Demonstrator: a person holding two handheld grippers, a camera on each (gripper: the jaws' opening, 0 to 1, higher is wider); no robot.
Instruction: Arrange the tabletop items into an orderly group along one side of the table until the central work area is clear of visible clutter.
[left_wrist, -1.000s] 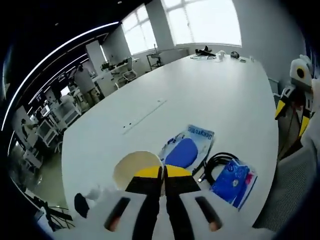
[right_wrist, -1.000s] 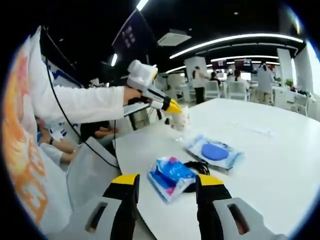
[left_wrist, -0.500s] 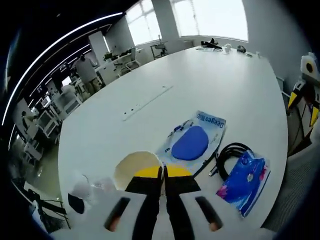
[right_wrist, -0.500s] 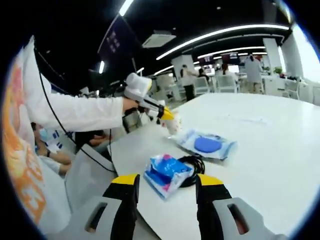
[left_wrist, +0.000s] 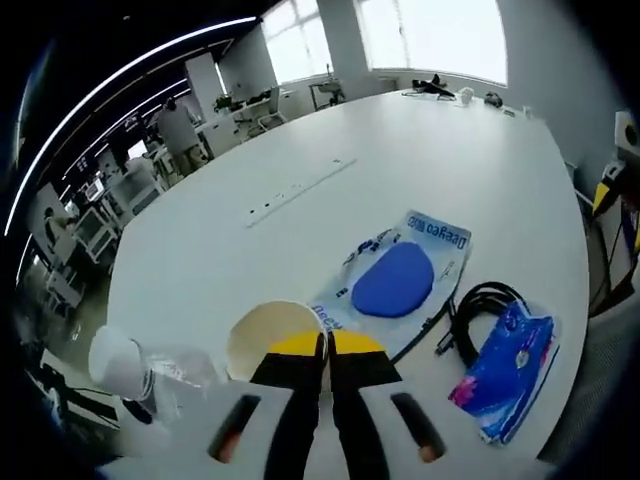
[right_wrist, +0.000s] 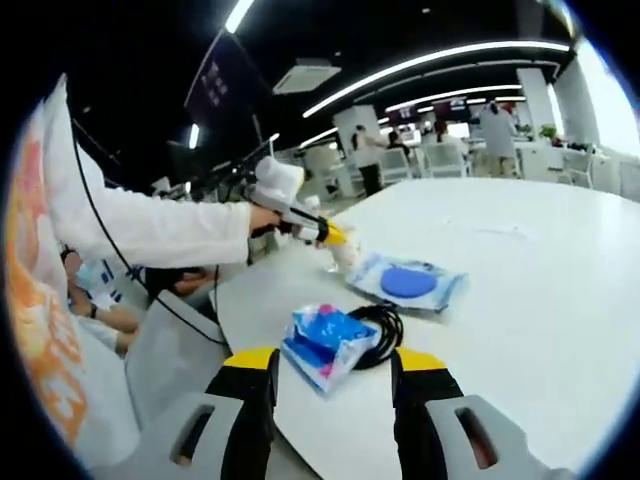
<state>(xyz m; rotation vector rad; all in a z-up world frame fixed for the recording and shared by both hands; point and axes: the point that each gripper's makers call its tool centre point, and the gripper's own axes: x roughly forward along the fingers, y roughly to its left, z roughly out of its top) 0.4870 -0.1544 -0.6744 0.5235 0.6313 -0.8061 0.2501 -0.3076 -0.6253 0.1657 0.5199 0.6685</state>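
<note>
In the left gripper view, I am holding my left gripper (left_wrist: 326, 345) with its 2 yellow-tipped jaws pressed together on the near rim of a cream paper cup (left_wrist: 268, 335), which is sitting directly ahead of and to the left of the jaw tips on the white table (left_wrist: 330, 215). To the left of the jaws, a clear plastic bottle (left_wrist: 150, 368) is lying on its side with its white cap end pointing away from them. Ahead and to the right of the jaw tips, a clear packet holding a blue oval pad (left_wrist: 398, 280) is lying flat, its near end touching or just beside the cup. Farther right, a coiled black cable (left_wrist: 480, 310) is resting just beside that packet, and a blue and pink packet (left_wrist: 505, 368) is overlapping the cable's right side. In the right gripper view, I am holding my right gripper (right_wrist: 335, 365) with its 2 jaws wide apart, gripping nothing, hovering at the table (right_wrist: 540, 270) edge. The blue and pink packet (right_wrist: 325, 343) is lying just ahead between the jaws, touching the cable (right_wrist: 380, 325). Beyond them is lying the blue pad packet (right_wrist: 405, 282), and at its left end my left gripper (right_wrist: 322, 232), carried by a white-sleeved arm (right_wrist: 160, 228), is meeting the cup (right_wrist: 345, 252).
</note>
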